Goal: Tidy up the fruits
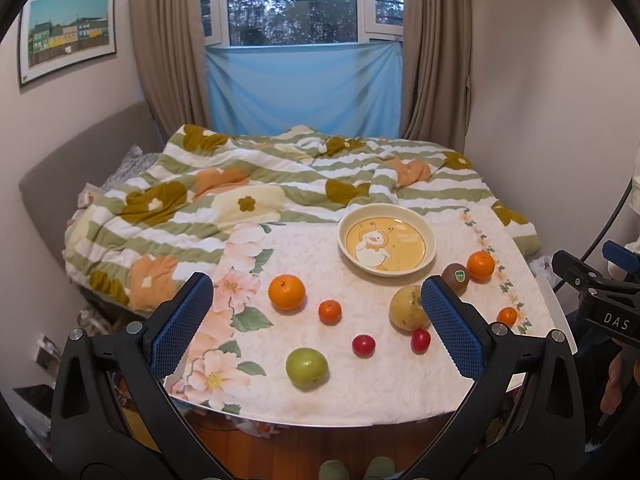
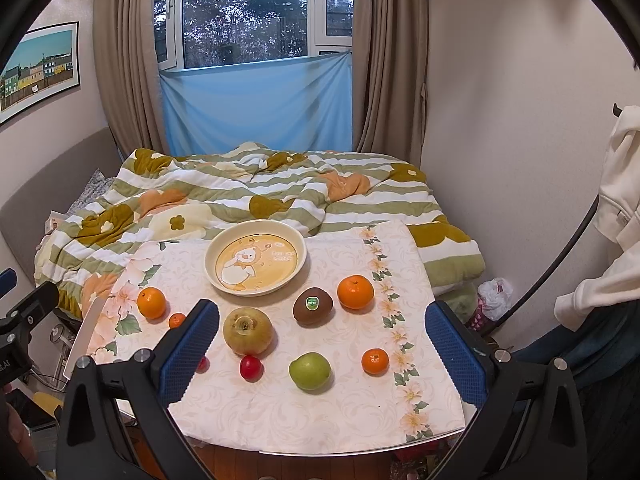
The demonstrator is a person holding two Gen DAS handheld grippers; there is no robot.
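A cream plate with a duck picture point(image 1: 430, 236) point(image 2: 298, 246) stands empty at the back of the floral-clothed table point(image 1: 312, 404) point(image 2: 280, 420). Loose fruit lies in front of it: two large oranges point(image 1: 286, 292) point(image 1: 481, 265), two small oranges point(image 1: 330, 311) point(image 2: 375, 361), a kiwi point(image 2: 312, 305), a yellow-brown pear point(image 2: 248, 330), a green apple point(image 1: 307, 368) point(image 2: 310, 370) and two red cherry tomatoes point(image 1: 363, 345) point(image 2: 251, 367). My left gripper point(image 1: 316, 326) is open and empty above the table's near edge. My right gripper point(image 2: 322, 354) is open and empty, also at the near edge.
A bed with a striped flower quilt point(image 1: 248, 184) lies right behind the table. Curtains and a window point(image 1: 296, 0) are at the back. A white garment point(image 2: 616, 216) hangs at the right. The right gripper's body point(image 1: 600, 300) shows at the right edge of the left view.
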